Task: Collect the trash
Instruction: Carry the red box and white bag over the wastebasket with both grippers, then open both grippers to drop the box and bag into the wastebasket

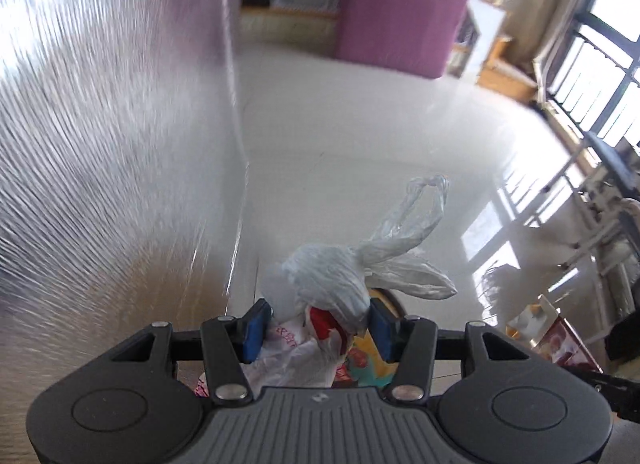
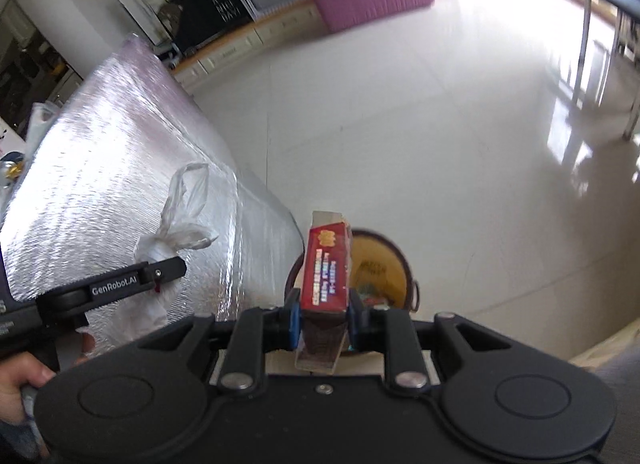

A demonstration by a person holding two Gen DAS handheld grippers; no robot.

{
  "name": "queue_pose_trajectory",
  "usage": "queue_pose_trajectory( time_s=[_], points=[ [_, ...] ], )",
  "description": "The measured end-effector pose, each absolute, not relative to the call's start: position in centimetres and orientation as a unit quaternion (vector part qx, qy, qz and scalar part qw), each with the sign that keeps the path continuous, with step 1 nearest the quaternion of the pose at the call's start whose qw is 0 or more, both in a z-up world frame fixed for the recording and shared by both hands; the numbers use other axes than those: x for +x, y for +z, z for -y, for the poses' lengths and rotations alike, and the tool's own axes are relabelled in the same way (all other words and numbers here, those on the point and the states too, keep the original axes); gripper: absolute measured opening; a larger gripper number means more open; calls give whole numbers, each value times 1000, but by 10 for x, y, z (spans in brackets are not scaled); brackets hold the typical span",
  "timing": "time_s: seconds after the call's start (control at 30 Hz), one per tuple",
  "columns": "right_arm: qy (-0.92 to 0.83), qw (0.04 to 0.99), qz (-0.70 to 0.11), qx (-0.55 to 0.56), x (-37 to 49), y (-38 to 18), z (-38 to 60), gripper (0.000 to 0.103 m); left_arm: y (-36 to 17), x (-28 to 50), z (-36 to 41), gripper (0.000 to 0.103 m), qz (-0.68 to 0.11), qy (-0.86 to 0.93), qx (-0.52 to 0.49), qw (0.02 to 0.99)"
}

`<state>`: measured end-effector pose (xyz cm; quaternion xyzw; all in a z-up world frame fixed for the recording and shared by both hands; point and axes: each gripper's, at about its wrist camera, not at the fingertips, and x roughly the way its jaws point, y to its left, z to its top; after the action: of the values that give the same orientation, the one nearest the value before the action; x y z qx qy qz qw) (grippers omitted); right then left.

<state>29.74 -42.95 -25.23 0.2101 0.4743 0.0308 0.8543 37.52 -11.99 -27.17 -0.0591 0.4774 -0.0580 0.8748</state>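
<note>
Your right gripper (image 2: 323,320) has its jaws closed tight on the near end of a red, flat cardboard box with gold printing (image 2: 326,268), which stands up and away from the blue pads. Your left gripper (image 1: 316,330) has its jaws about half open, pressed on either side of a knotted, translucent white plastic bag of rubbish (image 1: 332,284); the knot and its loose handles rise above the pads, the bulk hangs below them.

Just beyond and beneath the box sits a round brown bin with a yellow interior (image 2: 380,264) on the pale tiled floor (image 2: 420,144), with some colourful packaging already inside. From the left wrist only a sliver of its rim (image 1: 390,298) shows behind the bag. To the left is the table under a crinkled silver foil cover (image 2: 120,152), its edge near the bin.

You look to be at the drop-off step, both loads carried toward the bin. Next, bring each load squarely above the bin's mouth, then open the jaws; the bag is still nearer the table's edge than the bin.
</note>
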Motion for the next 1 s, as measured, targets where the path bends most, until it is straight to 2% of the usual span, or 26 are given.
queue_pose_trajectory(
  time_s=[0.17,0.4,0.77,1.0],
  points=[
    [30,826,-515,227,336,-304,427,23,-321,402,118,53,-509,-36,-75,857],
    [33,798,-580,162,394,-371,409,23,-395,435,123,53,-565,-16,-118,816],
    [38,772,-624,111,455,-452,397,23,-470,463,131,53,-598,23,-180,781],
    [28,767,-635,91,481,-485,394,37,-490,468,132,53,-607,36,-197,769]
  ],
)
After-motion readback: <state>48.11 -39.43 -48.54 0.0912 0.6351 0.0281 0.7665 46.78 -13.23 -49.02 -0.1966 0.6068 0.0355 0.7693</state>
